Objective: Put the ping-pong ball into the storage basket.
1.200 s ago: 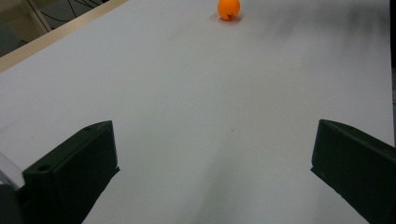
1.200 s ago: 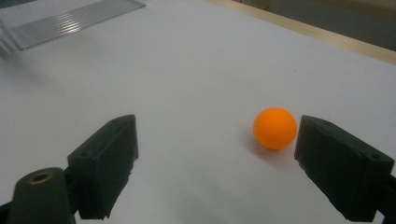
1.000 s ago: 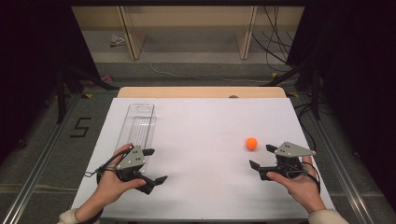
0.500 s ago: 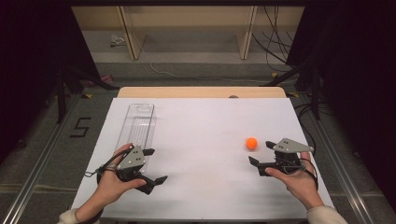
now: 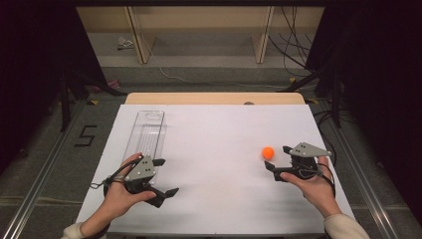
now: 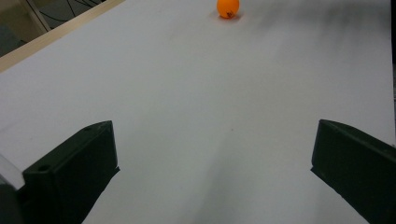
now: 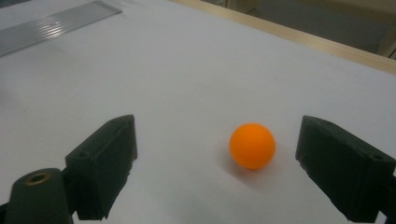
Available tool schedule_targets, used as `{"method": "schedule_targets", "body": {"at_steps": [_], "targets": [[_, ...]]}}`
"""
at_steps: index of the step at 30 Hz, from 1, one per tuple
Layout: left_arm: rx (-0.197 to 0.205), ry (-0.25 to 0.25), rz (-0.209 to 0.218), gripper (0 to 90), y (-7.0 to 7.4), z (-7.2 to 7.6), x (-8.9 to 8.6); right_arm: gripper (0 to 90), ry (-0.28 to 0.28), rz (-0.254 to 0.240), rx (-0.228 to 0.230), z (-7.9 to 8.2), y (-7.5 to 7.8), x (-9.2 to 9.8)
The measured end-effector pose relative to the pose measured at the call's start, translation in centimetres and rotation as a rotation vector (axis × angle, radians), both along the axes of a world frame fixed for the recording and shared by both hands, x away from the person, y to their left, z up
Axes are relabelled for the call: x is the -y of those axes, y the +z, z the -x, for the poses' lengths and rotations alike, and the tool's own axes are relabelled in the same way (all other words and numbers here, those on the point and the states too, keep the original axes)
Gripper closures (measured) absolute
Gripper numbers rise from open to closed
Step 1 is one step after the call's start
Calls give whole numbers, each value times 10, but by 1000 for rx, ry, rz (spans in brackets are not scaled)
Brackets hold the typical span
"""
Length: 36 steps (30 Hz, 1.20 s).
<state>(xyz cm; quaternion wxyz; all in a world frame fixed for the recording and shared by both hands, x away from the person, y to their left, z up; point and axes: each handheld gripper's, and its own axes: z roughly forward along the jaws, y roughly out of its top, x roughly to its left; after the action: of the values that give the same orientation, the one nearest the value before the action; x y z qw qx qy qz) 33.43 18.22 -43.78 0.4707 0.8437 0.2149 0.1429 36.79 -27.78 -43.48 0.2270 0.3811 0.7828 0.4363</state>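
Right gripper [image 7: 215, 154] spread wide around orange ball [image 7: 252, 145], left gripper [image 6: 212, 172] released near clear tray [image 5: 146, 133], floor numeral "5" [image 5: 85, 135] far left, small dark print on ball unreadable.

Two bare hands come in from the bottom edge, each with a cream-coloured sleeve cuff at the wrist. The left hand [image 5: 117, 199] grips the left gripper [image 5: 164, 177], a black body with two blocky black jaws, topped by a flat grey three-cornered plate dotted with small dark screws. A thin black cable loops from its rear. The right hand [image 5: 313, 186] grips the matching right gripper [image 5: 276, 162], with the same grey plate and black cable. Seen close, one jaw mount shows a brass-coloured ring.
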Motion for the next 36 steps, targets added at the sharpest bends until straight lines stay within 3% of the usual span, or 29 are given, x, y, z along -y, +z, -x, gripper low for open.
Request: {"method": "schedule_targets", "body": {"at_steps": [36], "targets": [[-2,-6,-1,0,0,0,0,142,-43,35,-50,-41,-15,-5]]}}
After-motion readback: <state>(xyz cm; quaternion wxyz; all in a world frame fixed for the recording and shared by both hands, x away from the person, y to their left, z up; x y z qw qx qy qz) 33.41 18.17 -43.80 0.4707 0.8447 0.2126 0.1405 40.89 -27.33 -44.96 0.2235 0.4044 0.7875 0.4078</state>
